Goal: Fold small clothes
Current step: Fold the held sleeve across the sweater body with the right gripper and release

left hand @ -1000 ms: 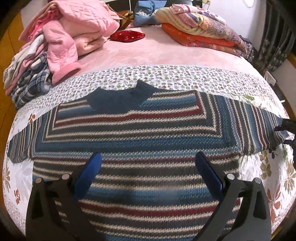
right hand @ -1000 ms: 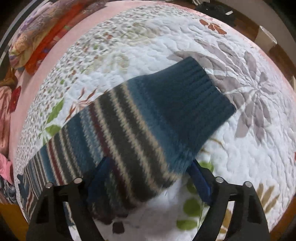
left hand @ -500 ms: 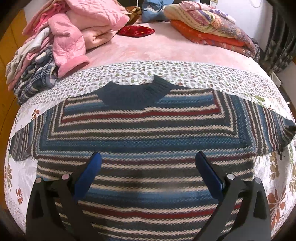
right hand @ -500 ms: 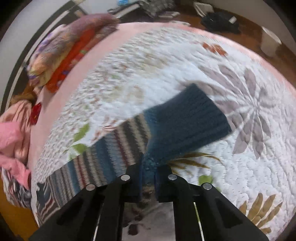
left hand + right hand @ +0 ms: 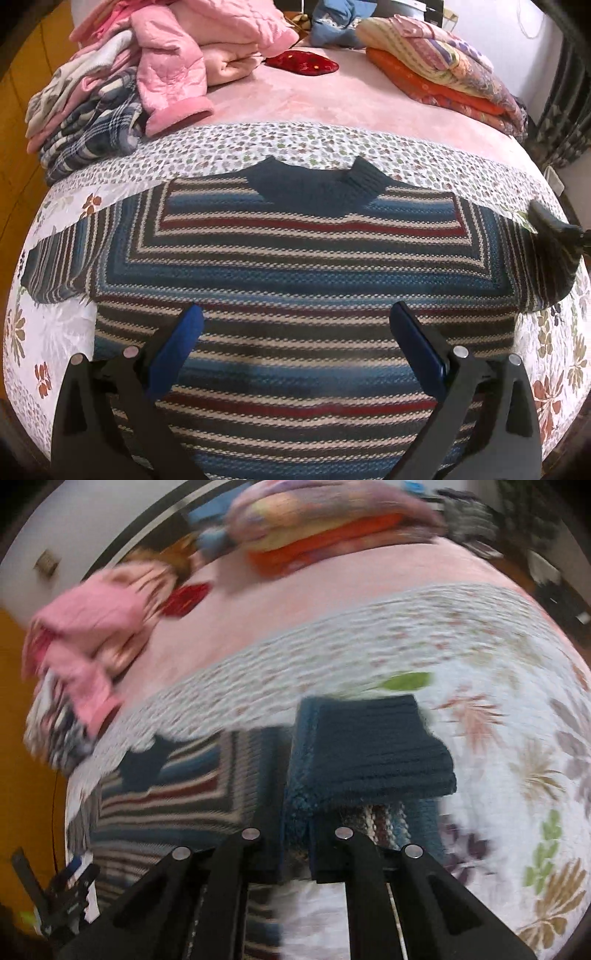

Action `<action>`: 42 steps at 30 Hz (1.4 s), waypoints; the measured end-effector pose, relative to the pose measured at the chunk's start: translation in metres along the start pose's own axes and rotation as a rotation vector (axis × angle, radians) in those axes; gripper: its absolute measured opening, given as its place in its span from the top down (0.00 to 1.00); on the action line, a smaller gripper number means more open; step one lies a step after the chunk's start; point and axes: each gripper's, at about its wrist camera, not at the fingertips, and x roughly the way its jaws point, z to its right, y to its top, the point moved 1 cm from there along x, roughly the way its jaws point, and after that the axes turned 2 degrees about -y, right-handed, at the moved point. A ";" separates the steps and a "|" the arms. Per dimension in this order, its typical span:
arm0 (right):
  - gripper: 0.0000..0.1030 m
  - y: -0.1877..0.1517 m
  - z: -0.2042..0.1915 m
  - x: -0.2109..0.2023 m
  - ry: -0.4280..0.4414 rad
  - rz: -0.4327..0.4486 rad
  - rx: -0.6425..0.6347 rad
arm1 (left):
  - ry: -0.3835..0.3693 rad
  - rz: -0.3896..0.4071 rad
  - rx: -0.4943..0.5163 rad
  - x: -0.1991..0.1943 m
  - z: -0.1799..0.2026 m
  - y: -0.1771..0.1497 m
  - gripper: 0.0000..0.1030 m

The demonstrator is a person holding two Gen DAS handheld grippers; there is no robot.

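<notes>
left wrist view: a striped knit sweater [image 5: 303, 266] lies flat, filling the centre of a quilted floral bedspread [image 5: 55, 332], its bands of blue, dark grey, cream and red forming nested rectangles below a ribbed dark-teal collar [image 5: 317, 184] at 12 o'clock. the left gripper [image 5: 295, 325] hovers over the lower body, blue pads spread wide, grasping nothing. a puffy pink jacket [image 5: 173, 70] tops a rumpled clothes heap at 11 o'clock; folded patterned blankets [image 5: 443, 70] are stacked at 1 o'clock on a soft pink sheet [image 5: 314, 99].

right wrist view, motion-blurred: the right gripper [image 5: 297, 845] is clenched on the sweater's ribbed teal cuff [image 5: 373, 749], which is lifted and doubled over at centre; the striped body stretches toward 9 o'clock.
</notes>
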 end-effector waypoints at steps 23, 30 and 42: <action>0.55 -0.078 -0.156 0.086 0.097 -0.263 -0.393 | -0.018 -0.059 -0.032 0.023 -0.034 -0.010 0.03; 0.43 -0.058 -0.134 0.053 0.291 -0.271 -0.282 | -0.048 -0.102 -0.037 0.033 -0.014 -0.015 0.03; 0.23 -0.064 -0.089 0.061 0.191 -0.415 -0.232 | -0.059 -0.132 0.000 0.037 0.031 -0.023 0.03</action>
